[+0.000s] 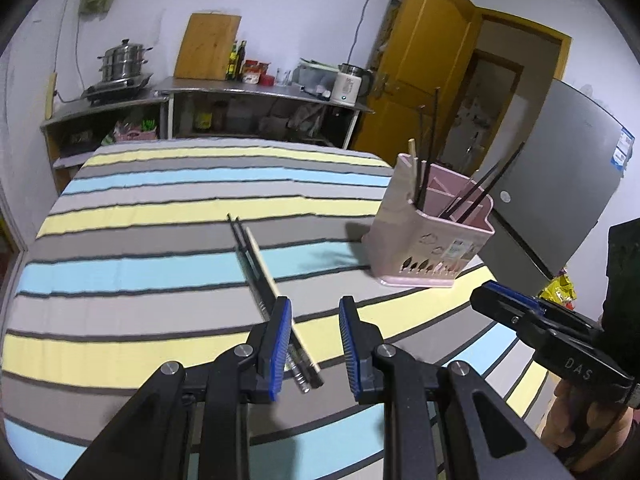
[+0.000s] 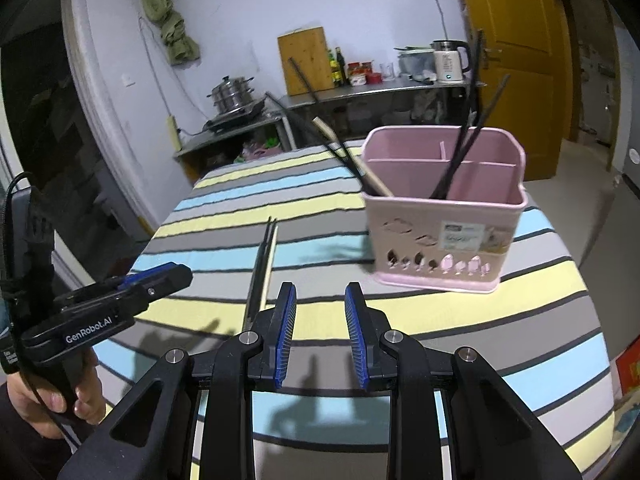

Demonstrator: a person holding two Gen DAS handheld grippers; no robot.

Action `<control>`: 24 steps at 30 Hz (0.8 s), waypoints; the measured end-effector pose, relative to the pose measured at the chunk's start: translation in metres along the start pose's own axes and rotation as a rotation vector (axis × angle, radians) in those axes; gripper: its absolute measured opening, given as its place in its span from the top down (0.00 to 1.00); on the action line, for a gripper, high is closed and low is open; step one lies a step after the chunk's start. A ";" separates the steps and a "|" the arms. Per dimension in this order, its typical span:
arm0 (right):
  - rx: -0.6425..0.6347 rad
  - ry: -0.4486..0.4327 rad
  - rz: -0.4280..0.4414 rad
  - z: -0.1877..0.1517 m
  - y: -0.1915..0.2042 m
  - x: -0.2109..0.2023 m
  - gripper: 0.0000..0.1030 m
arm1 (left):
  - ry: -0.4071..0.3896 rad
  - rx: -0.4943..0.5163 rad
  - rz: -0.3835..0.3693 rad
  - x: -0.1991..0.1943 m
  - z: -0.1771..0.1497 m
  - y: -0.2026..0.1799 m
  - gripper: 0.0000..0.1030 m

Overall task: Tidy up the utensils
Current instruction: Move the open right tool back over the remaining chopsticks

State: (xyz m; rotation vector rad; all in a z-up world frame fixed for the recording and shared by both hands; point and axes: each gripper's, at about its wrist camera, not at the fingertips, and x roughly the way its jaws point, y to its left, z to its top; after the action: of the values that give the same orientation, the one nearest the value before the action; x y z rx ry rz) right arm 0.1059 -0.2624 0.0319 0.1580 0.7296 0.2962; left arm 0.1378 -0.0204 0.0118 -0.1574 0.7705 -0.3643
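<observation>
While both grippers [image 1: 314, 344] [image 2: 322, 332] hover with jaws parted and empty, the pink holder [image 2: 444, 236] contains upright chopsticks [image 2: 460, 160].

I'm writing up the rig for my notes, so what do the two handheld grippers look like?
Both are black plastic with two fingers lined by ribbed blue pads and round silver pivot bolts. The left gripper carries white "GenRobot.AI" lettering on its side and a black cable at the handle; the right gripper shows "DAS" on its body. A dark sleeve sits behind the right one.
</observation>
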 end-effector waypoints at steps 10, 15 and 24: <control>-0.021 0.053 0.027 -0.006 0.011 0.026 0.75 | 0.046 -0.051 0.026 0.021 -0.005 0.021 0.77; -0.029 0.091 0.039 -0.009 0.015 0.045 0.75 | 0.081 -0.083 0.038 0.043 -0.004 0.035 0.77; -0.046 0.147 0.068 -0.014 0.023 0.072 0.75 | 0.125 -0.117 0.071 0.089 0.000 0.047 0.77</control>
State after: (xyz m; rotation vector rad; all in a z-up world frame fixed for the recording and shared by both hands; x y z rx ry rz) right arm 0.1428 -0.2171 -0.0183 0.1186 0.8631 0.3925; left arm 0.2089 -0.0102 -0.0584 -0.2183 0.9195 -0.2636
